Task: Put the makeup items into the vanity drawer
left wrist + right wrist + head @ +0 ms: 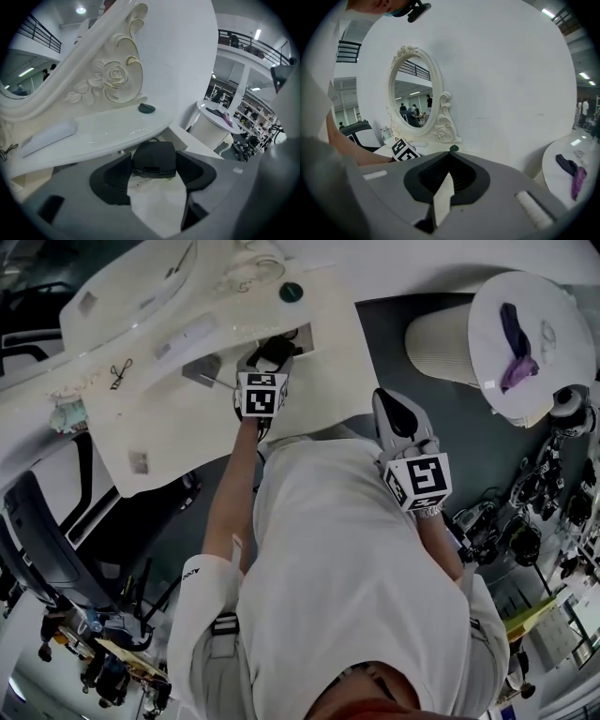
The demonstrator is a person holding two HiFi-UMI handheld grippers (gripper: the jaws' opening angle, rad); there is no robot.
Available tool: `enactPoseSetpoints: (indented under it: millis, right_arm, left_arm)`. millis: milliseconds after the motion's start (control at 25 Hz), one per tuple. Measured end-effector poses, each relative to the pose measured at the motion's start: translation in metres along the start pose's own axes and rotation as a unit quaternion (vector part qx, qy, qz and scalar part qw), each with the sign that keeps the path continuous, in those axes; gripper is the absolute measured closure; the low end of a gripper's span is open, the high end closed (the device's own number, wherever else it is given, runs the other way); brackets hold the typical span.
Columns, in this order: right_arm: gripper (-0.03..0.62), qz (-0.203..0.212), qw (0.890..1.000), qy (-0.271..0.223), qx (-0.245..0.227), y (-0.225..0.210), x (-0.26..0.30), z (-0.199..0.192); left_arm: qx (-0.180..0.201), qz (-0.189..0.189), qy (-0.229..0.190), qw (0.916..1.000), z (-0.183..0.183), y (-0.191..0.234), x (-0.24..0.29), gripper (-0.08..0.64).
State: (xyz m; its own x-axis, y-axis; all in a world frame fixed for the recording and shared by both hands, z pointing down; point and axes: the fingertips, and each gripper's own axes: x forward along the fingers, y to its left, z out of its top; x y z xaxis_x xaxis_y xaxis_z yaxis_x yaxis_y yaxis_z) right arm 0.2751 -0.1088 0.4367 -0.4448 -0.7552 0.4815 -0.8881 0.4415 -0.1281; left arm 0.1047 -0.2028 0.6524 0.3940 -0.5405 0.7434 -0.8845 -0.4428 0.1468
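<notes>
My left gripper (271, 352) reaches over the open vanity drawer (302, 337) and is shut on a black compact case (154, 158), which sits between its jaws (153, 164). Below the case only a pale surface shows. A dark green round item (291, 292) (146, 108) and a flat white bar (187, 335) (48, 135) lie on the white vanity top (141, 418). My right gripper (392, 409) hangs in the air beside the person's torso, away from the vanity. Its jaws (449, 159) are shut with nothing in them.
An oval mirror (412, 98) with a carved rose frame (115, 75) stands at the vanity's back. A small black clip (120, 371) lies on the top's left part. A round white stool (487, 334) carries a purple cloth (516, 367). A dark chair (47, 549) stands at the left.
</notes>
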Motion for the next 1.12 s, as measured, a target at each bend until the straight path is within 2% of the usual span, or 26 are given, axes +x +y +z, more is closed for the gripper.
enactPoseSetpoints:
  millis: [360, 680, 1120]
  right_arm:
    - [0.583, 0.013, 1.000, -0.007, -0.002, -0.026, 0.002, 0.008]
    - [0.583, 0.026, 1.000, 0.001, -0.005, -0.031, 0.004, 0.000]
    - [0.583, 0.025, 1.000, -0.005, -0.003, -0.041, -0.002, 0.000]
  left_arm:
    - [-0.010, 0.028, -0.003, 0.9995, 0.006, -0.001, 0.017, 0.255]
    - [-0.037, 0.053, -0.015, 0.9978, 0.007, 0.004, 0.025, 0.256]
    - [-0.034, 0.070, -0.021, 0.9968, 0.005, 0.003, 0.026, 0.258]
